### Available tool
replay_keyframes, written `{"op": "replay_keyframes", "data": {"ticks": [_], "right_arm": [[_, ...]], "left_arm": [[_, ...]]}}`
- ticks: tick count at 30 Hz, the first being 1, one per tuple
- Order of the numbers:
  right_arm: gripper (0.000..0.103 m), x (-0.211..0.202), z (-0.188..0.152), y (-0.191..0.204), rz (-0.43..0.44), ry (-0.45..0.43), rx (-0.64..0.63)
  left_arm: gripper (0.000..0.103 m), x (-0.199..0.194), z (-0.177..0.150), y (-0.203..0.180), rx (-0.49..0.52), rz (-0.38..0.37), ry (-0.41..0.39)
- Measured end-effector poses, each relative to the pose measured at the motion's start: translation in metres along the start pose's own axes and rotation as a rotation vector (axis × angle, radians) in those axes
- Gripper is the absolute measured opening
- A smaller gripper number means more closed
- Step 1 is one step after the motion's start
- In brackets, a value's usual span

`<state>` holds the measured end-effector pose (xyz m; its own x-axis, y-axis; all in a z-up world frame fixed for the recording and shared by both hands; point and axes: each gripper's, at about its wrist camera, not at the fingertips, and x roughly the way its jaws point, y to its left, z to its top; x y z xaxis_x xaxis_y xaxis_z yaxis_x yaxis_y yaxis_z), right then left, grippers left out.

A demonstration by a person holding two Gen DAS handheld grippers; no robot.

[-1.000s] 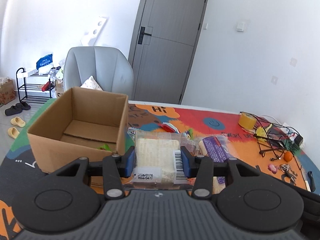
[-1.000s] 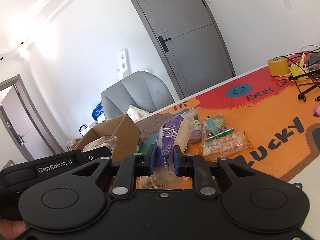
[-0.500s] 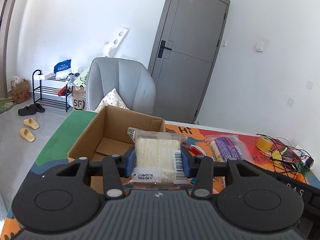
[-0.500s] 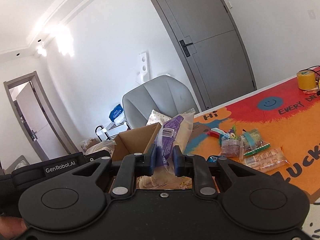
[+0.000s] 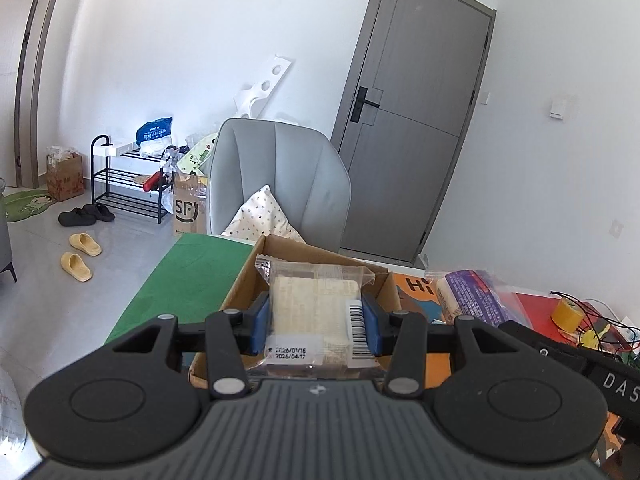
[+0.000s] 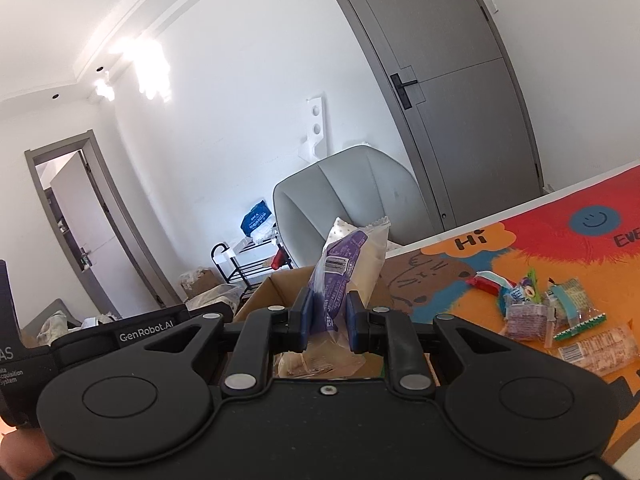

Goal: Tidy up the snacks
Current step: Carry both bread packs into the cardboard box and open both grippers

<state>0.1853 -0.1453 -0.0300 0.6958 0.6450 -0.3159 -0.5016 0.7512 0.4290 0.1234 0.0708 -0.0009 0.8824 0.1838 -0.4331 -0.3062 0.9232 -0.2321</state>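
We are holding the left gripper (image 5: pixel 316 322) level above the open cardboard box (image 5: pixel 246 280), its jaws pinching a clear-wrapped pale snack (image 5: pixel 314 312) flat between the blue pads (image 5: pixel 258 324). We are holding the right gripper (image 6: pixel 328 322) just beside it, also over the box (image 6: pixel 272 284), its jaws pinching one purple-labelled bread packet (image 6: pixel 346 264) that is standing upright and tilting right. So we are carrying two snacks, one per gripper. On the colourful surface (image 6: pixel 560 256) to the right we are counting about five more small packets (image 6: pixel 552 316), lying close together and well apart from the box. The box is sitting at the surface's far left end, near the grey chair (image 5: pixel 276 176).
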Motion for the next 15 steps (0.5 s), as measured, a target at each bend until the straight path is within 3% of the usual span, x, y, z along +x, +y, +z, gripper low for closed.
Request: {"op": "replay_keyframes", "data": {"ticks": [6,15], "right_arm": [[0.019,0.021,0.003,0.006,0.006,0.023,-0.002],[0.019,0.048,0.002,0.020,0.021,0.062,-0.006]], "left_arm": [[0.053,0.008,0.002,0.004,0.026,0.024,-0.005],[0.061,0.004,0.009,0.026,-0.037,0.042,0.003]]}}
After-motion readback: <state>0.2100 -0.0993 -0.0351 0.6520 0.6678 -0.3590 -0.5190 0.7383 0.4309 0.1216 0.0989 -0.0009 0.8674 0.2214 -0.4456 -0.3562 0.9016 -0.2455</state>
